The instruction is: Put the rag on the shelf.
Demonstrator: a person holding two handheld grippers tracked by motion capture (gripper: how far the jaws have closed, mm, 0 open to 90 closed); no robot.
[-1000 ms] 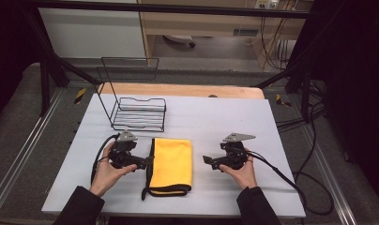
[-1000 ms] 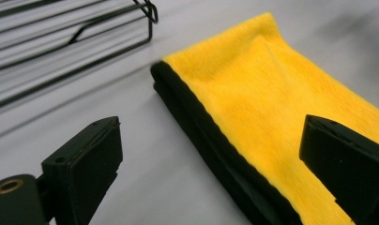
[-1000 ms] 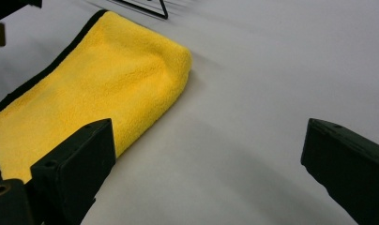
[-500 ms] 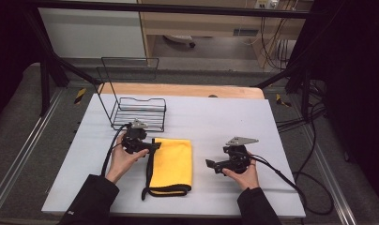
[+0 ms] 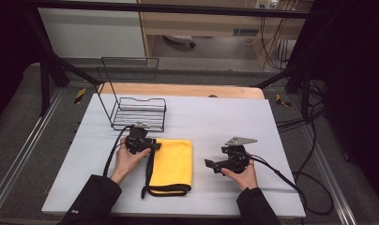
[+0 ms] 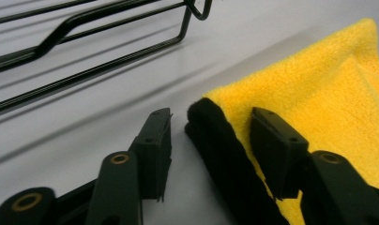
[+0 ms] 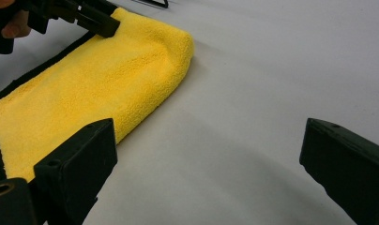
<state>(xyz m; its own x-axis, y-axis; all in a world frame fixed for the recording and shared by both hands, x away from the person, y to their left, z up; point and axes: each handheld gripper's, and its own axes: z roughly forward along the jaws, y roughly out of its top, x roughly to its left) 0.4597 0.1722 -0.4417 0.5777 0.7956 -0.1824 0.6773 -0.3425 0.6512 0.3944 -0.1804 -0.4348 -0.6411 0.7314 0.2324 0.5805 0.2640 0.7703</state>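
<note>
White table top (image 5: 225, 122), bare ahead of & under the jaws in both gripper views. Behind it a wood strip (image 5: 178, 90) along the far edge. Black frame posts (image 5: 42, 61) w/ diagonal braces at 2 sides. Grey floor (image 5: 18, 122) w/ metal rails, cables (image 5: 314, 117) trailing at 1 side. Wood cabinet (image 5: 201, 23) & pale panel (image 5: 89, 33) at back. Room dim.

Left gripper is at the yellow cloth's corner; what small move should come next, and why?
Probably close the left gripper fully. Its jaws have just been closing and straddle the yellow cloth at its black-edged corner, but the pads do not yet press on it.
</note>
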